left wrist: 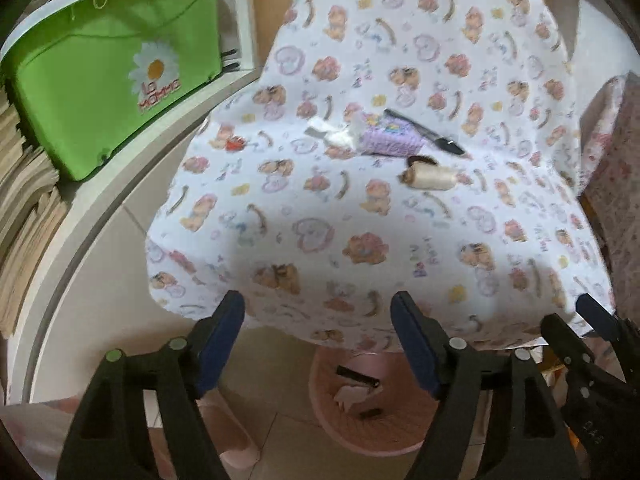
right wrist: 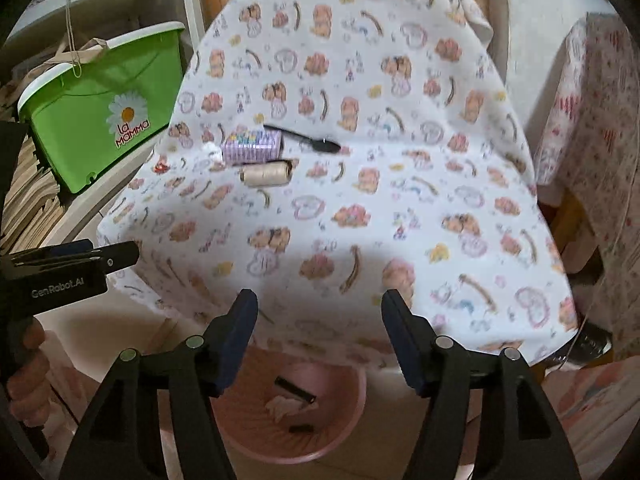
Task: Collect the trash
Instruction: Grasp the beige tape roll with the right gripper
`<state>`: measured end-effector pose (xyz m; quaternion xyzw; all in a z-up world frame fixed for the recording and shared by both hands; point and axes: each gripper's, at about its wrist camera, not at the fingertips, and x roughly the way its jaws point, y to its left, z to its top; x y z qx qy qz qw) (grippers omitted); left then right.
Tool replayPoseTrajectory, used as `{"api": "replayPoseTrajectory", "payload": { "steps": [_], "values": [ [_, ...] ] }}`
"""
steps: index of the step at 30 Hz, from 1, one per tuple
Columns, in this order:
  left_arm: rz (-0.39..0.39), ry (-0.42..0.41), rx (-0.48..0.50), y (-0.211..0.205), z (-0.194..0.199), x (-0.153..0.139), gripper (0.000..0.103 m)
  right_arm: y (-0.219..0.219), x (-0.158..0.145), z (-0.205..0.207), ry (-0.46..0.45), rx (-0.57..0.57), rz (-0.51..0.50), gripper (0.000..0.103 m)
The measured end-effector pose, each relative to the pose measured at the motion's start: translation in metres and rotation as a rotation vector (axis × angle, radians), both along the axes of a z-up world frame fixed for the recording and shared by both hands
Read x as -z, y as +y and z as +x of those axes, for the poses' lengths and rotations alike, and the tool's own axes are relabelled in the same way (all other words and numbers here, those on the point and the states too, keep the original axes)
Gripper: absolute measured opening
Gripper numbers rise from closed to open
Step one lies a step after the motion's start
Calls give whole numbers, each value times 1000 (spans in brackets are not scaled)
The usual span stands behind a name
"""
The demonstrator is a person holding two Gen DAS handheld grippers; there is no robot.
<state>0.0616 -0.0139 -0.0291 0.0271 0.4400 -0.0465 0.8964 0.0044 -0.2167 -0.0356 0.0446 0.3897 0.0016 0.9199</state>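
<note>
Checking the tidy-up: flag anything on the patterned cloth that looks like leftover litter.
A crumpled white tissue lies loose against the left end of the purple rectangular box, with a small red scrap further left. The black plastic spoon and cream thread spool lie beside the box.

Pink bin [right wrist: 344, 420] partly under tablecloth [right wrist: 360, 200]

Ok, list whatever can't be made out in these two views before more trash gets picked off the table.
- Pink bin: its far rim is hidden under the tablecloth's hanging edge, and the right gripper's fingers cover its sides.
- Small red item: too small and blurred to identify in either view.
- White scraps beside the purple box: blurred; paper or plastic, cannot tell.
- Dark pieces in the bin: partly covered by the left gripper, unidentifiable.
</note>
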Motion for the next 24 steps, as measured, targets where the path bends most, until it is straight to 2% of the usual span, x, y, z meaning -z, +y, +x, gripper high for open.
{"api": "replayPoseTrajectory", "payload": {
  "steps": [4,8,12,14,17,20,24],
  "values": [
    [12,-45,4,-3,2,-21,85,0,-10,1,-46,-13,-31,72],
    [7,-108,30,-3,11,-57,100,2,-32,8,-96,-22,-32,75],
    [103,-210,48,-6,31,-94,103,0,-61,19,-170,-2,-28,87],
    [106,-238,59,-4,43,-104,103,-2,-73,26,-202,19,-15,87],
    [106,-244,50,4,63,-111,103,-4,-85,42,-220,19,6,88],
    [84,-240,41,15,82,-106,103,-3,-88,59,-223,25,1,88],
    [71,-186,-9,31,105,-73,103,0,-78,74,-212,35,5,88]
  ]
}}
